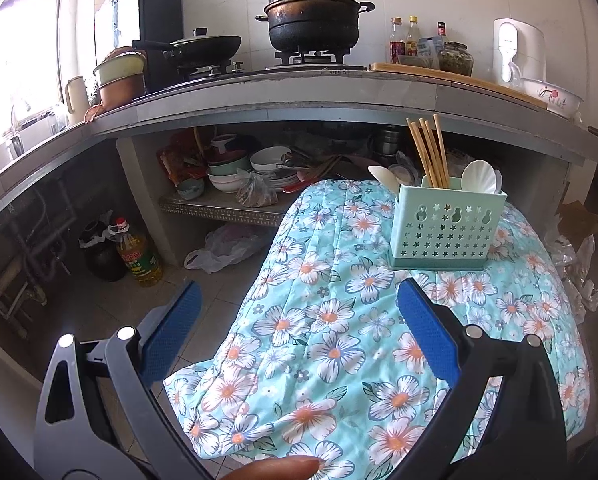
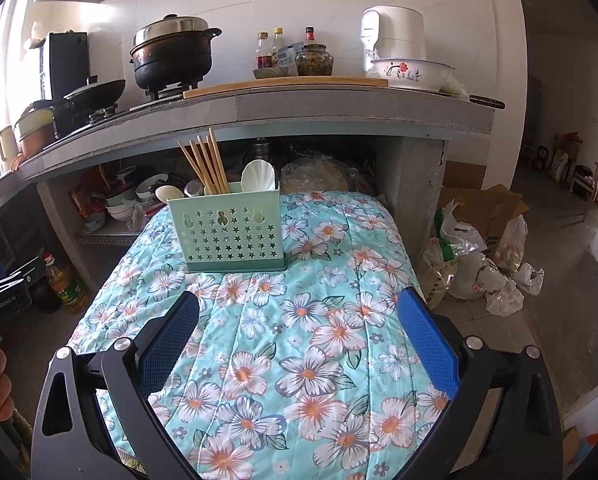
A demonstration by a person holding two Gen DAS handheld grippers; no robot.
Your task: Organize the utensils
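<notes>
A mint-green utensil holder point(image 1: 447, 226) point(image 2: 225, 236) with star cut-outs stands upright on a table covered by a floral cloth point(image 1: 331, 332) point(image 2: 299, 332). Several wooden chopsticks point(image 1: 429, 152) point(image 2: 207, 166) lean in its left compartment. White spoons point(image 1: 477, 176) point(image 2: 259, 176) stick out on its right, and another spoon point(image 1: 381, 176) point(image 2: 165, 194) shows behind its left side. My left gripper point(image 1: 299, 300) is open over the cloth's left edge, short of the holder. My right gripper point(image 2: 299, 308) is open above the cloth, in front of the holder. Neither holds anything.
A kitchen counter point(image 2: 339, 108) behind the table carries a pot point(image 1: 313, 16), a pan point(image 1: 203, 46), bottles point(image 2: 275, 50), a cutting board and a floral basin point(image 2: 413, 72). Bowls fill the shelf below point(image 1: 235, 176). An oil bottle point(image 1: 137, 254) and plastic bags point(image 2: 475, 264) stand on the floor.
</notes>
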